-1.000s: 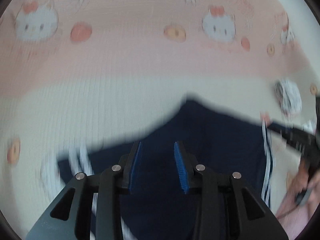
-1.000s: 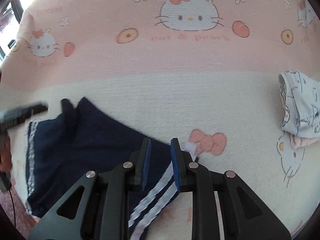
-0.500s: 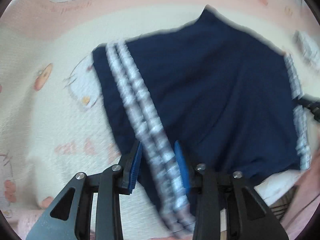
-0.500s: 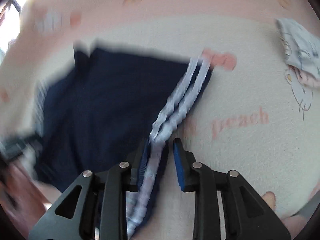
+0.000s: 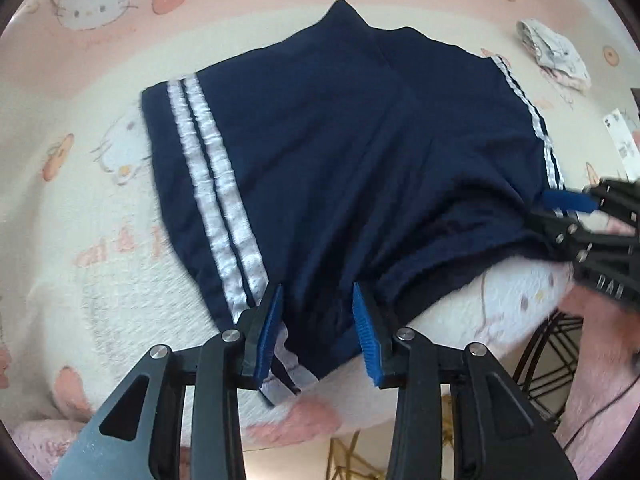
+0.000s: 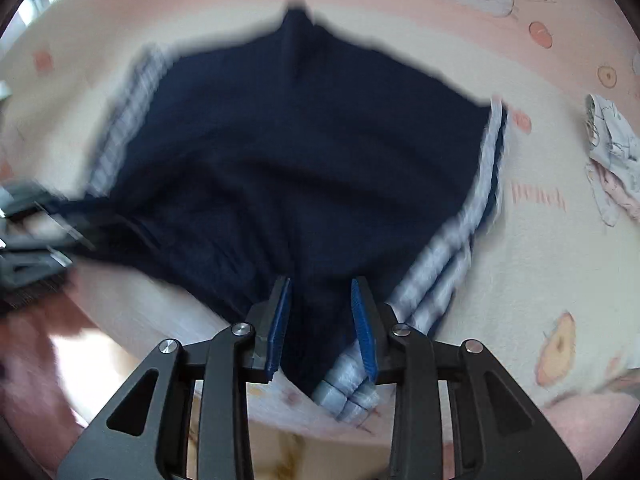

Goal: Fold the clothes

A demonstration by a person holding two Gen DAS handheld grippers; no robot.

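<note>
Shorts [image 5: 340, 152] feel soft, light and floppy; my left claw [image 5: 318, 330] and right claw [image 6: 322, 326] gape loosely around the waistband, the right's jaws just widened.

Cartoon-cat blanket [image 5: 100, 208], crumpled pale garment [image 5: 554, 52] near its far edge

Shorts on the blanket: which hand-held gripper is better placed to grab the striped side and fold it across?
Probably the left hand-held gripper. The shorts' striped side ends right at its left finger, flat and sharp. The right hand-held gripper has its stripes bunched under one finger, its jaws have just been opening, and its view is blurred.
</note>
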